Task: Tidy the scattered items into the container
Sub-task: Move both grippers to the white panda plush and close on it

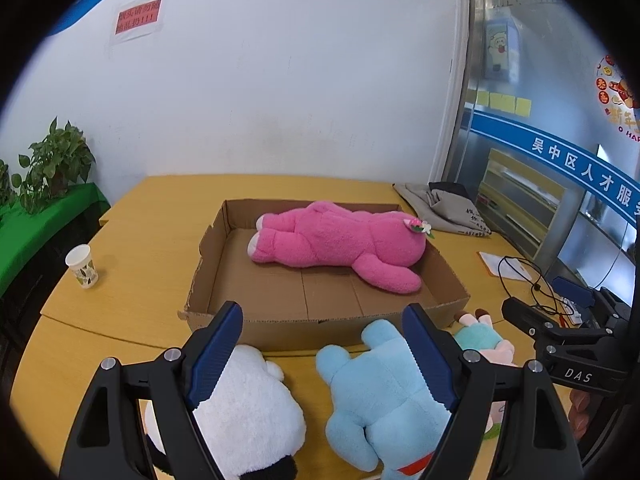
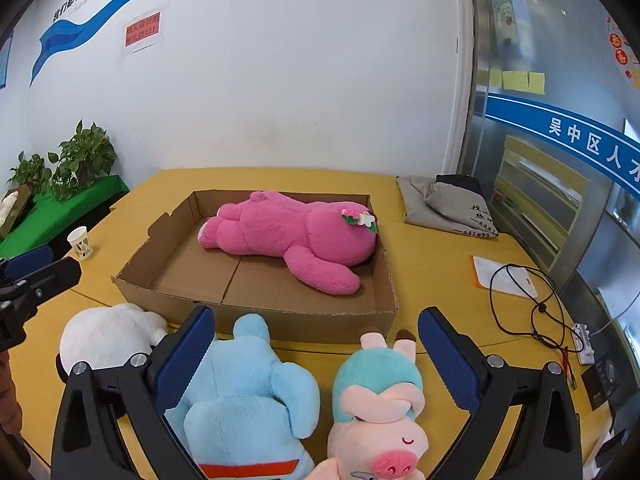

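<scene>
Left wrist view: the left gripper (image 1: 322, 334) is held over the near edge of the desk (image 1: 132, 264), pointed forward and somewhat downward, with its jaws spread apart and nothing clamped between them. Below it the panda (image 1: 248, 412) and the blue plush (image 1: 380, 392) are seen lying on the desk, just in front of the near wall of the box (image 1: 320, 322). The pig (image 1: 486, 338) is partly hidden behind the right finger, beside the blue plush.

The pink bear (image 1: 336, 246) is laid on its side inside the box, toward its far wall, one arm stretched toward the near right corner. A cup (image 1: 82, 266) is stood upright near the left edge of the desk, a grey bag (image 1: 444, 208) is laid at the far right corner, and a black cable (image 1: 520, 276) is coiled along the right edge.

In the right wrist view the right gripper (image 2: 316, 336) is tilted downward in the same manner, jaws wide and empty, above the blue plush (image 2: 248, 384) and the pig (image 2: 378, 400), which are touching side by side. The left gripper (image 2: 40, 276) is seen at the left edge there.
</scene>
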{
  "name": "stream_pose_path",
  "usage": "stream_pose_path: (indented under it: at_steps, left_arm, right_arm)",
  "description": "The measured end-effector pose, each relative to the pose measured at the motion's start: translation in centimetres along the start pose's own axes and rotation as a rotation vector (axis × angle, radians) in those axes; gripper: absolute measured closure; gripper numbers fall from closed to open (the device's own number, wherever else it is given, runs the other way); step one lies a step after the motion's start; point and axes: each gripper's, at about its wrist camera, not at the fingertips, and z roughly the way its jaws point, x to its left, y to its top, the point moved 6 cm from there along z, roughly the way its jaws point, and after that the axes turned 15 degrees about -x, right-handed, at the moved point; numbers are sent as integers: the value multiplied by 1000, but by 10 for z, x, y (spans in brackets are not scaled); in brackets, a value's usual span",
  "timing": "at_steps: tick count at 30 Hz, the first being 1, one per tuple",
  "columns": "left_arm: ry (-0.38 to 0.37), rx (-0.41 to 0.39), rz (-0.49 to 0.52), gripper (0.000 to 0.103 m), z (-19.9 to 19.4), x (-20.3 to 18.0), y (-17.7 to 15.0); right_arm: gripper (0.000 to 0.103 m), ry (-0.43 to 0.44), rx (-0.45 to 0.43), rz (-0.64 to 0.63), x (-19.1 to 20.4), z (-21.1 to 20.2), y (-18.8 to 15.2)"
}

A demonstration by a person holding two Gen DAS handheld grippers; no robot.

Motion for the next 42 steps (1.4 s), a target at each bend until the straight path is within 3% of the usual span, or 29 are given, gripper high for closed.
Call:
stream_pose_path:
  at_steps: [11, 15, 21, 24, 31, 35, 38, 42]
  left_arm:
    - [-2, 63, 0, 21, 13, 11, -18]
    - [-36, 86, -4, 21, 13, 16, -22]
    - [-45, 105, -25, 21, 9, 37, -26]
    - [-34, 118, -51, 21, 7, 58, -30]
    - [0, 180, -172, 21, 10, 126, -52]
    - [-30, 238, -254, 21, 21, 166, -68]
    - [-50, 276, -272, 21, 30, 187, -78]
    - [-152, 322, -362, 21, 46, 204, -95]
  right_arm:
    - [0, 9, 51, 9, -1, 22, -16]
    - [0, 11, 67, 13, 1, 28, -20]
    - [0, 57, 82, -3, 15, 33, -27]
    - [0, 160, 89, -15, 38, 31, -31]
    - [0, 481, 157, -76, 131, 25, -60]
    - [0, 617, 204, -104, 176, 24, -78]
    - [0, 678, 201, -121, 203, 26, -81]
    - [0, 716, 221, -94, 231, 42, -83]
